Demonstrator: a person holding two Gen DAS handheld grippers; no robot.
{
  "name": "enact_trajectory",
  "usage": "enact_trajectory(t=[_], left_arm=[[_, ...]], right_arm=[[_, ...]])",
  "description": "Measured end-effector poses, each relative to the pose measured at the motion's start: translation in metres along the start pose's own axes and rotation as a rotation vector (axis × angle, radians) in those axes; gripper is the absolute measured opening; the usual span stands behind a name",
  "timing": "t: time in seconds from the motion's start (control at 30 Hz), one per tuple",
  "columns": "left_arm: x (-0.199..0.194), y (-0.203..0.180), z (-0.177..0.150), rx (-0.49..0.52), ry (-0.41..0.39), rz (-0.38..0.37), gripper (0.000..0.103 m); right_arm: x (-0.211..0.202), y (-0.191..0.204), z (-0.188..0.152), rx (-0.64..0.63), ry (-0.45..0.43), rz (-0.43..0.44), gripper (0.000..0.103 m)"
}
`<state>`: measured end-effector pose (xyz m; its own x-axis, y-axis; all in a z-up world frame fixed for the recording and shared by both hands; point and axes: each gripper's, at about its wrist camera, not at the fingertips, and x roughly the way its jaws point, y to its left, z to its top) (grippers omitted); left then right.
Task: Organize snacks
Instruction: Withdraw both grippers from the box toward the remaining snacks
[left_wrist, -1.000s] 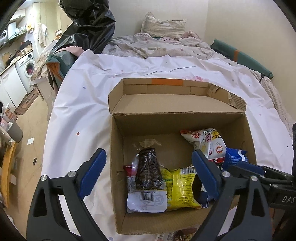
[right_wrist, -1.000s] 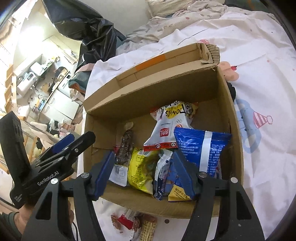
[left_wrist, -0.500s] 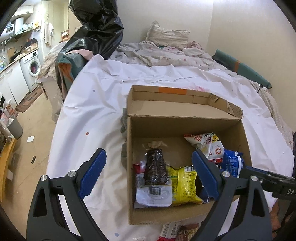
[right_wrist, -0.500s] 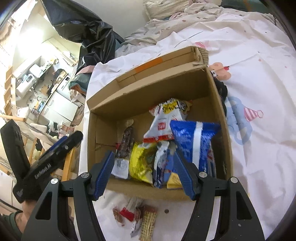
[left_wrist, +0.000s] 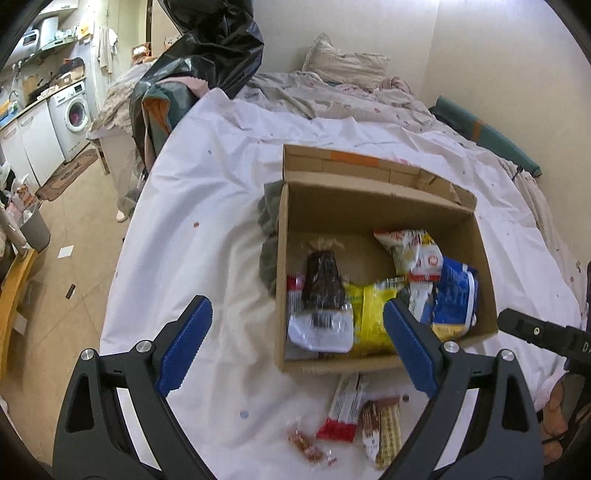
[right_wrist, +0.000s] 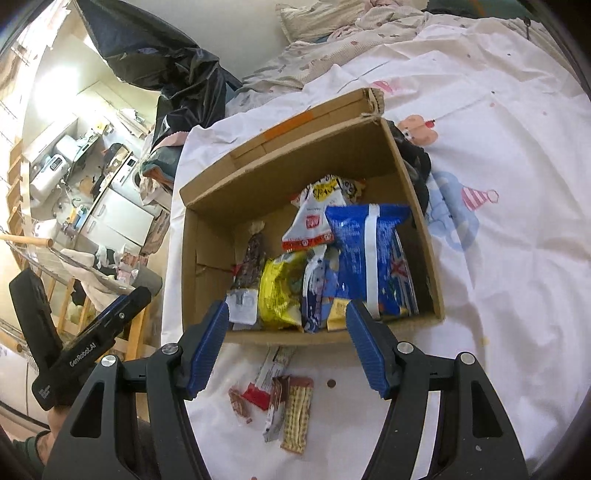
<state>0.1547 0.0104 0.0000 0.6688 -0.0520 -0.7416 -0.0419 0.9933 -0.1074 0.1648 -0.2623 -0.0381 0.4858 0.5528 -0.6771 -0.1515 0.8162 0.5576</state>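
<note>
Cardboard box (left_wrist: 384, 363) sits open on the white sheet (left_wrist: 192, 206) of the bed, already holding most of the snacks: dark cookie pack (left_wrist: 323, 284) at the left side, yellow bag (left_wrist: 371, 317) next to it, blue bag (left_wrist: 454, 299) at the right, white-and-orange bag (left_wrist: 417, 249) leaning behind. Packs inside are stood roughly in a row along the near wall, a bit crammed and overlapping on the right.

Left over on the sheet just in front of the box: red-and-white bar (right_wrist: 271, 376), wafer pack (right_wrist: 297, 421), small brownish packet (right_wrist: 238, 402). All three lie loose, near each other, outside the box.

Left gripper (left_wrist: 295, 343) hangs above the near left corner of the box, fingers wide apart, nothing between them. Right gripper (right_wrist: 286, 343) hangs over the near wall of the box, fingers also apart and empty; the loose snacks are just below and in front of it.

Judgement: task looks well past halfway, bulk packed, three small items left to pick up and drop in. Free floor space shows in the back left of the box, so they should fit. Flat bars on soft bedding may be awkward to pinch.
</note>
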Motion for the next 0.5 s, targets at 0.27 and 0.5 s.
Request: enact_trajectory(t=[0.27, 0.5], left_arm=[[-0.009, 0.000, -0.022, 0.002, 0.035, 0.002, 0.092], [-0.004, 0.002, -0.043, 0.004, 0.103, 0.018, 0.092]], right_arm=[[-0.005, 0.003, -0.025, 0.005, 0.020, -0.017, 0.069], [0.002, 0.000, -0.043, 0.022, 0.065, -0.031, 0.069]])
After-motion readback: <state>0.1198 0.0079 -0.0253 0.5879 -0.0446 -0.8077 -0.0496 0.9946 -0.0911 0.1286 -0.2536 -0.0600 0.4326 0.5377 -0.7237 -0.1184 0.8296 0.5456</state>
